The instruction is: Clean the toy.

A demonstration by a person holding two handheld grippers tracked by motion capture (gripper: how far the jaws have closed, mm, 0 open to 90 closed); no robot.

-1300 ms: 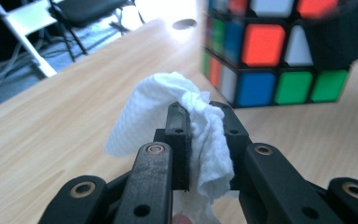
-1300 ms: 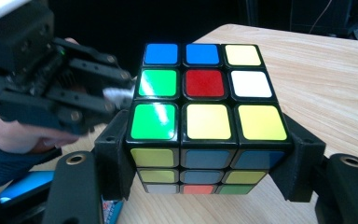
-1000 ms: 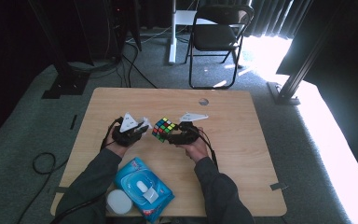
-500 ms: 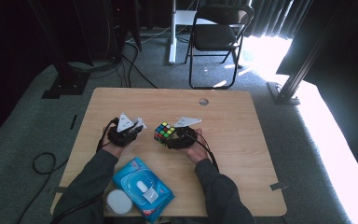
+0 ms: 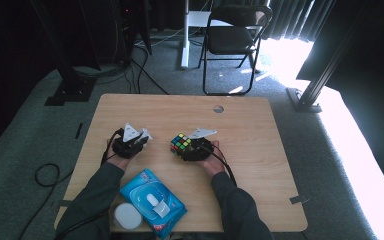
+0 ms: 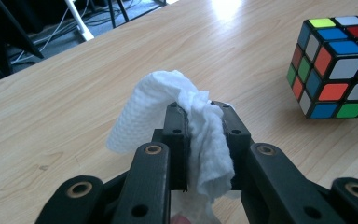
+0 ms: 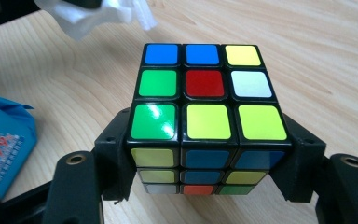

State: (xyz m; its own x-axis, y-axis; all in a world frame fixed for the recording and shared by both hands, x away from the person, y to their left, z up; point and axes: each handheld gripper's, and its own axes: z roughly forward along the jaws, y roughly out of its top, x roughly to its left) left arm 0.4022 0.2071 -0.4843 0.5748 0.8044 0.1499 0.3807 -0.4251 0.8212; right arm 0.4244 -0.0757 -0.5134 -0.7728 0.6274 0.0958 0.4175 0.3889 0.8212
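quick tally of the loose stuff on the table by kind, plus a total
puzzle cube: 1, held between the right gripper's fingers
white wipe: 1, pinched in the left gripper
blue wipes pack: 1
white round lid-like object: 1
Total: 4

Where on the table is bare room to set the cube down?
The far half beyond the round grommet hole and the strip right of the right gripper are bare. Near the blue wipes packet and white round lid it is crowded.
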